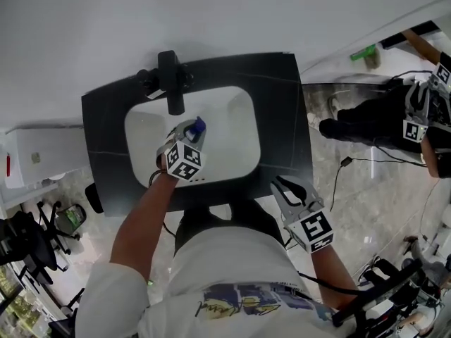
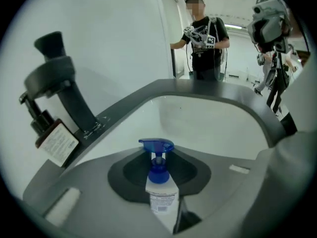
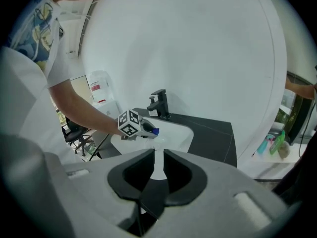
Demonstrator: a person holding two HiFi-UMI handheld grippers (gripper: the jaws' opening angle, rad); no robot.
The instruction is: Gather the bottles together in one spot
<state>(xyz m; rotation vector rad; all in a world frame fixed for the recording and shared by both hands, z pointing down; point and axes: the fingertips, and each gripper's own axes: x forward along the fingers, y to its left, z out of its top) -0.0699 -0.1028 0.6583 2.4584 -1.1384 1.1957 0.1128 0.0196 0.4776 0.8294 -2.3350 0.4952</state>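
Left gripper (image 1: 190,132) is clamping a blue-pump bottle (image 2: 161,192) above the basin (image 1: 236,143), centre frame.
Right gripper (image 1: 287,192), lower right, is waiting with jaws parted and empty; the gathering seems to be only beginning.

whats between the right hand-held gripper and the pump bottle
In the head view, just the dark counter's front edge and bare white basin lie between the right hand-held gripper and the pump bottle.

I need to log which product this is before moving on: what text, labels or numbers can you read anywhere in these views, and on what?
Nothing reads clearly.
Bottle label: print too small and blurred.
Tag beside the faucet: lines of print, blurred.
Shirt print: stylised script, not legible.
Marker cubes: black-and-white patterns, no letters.
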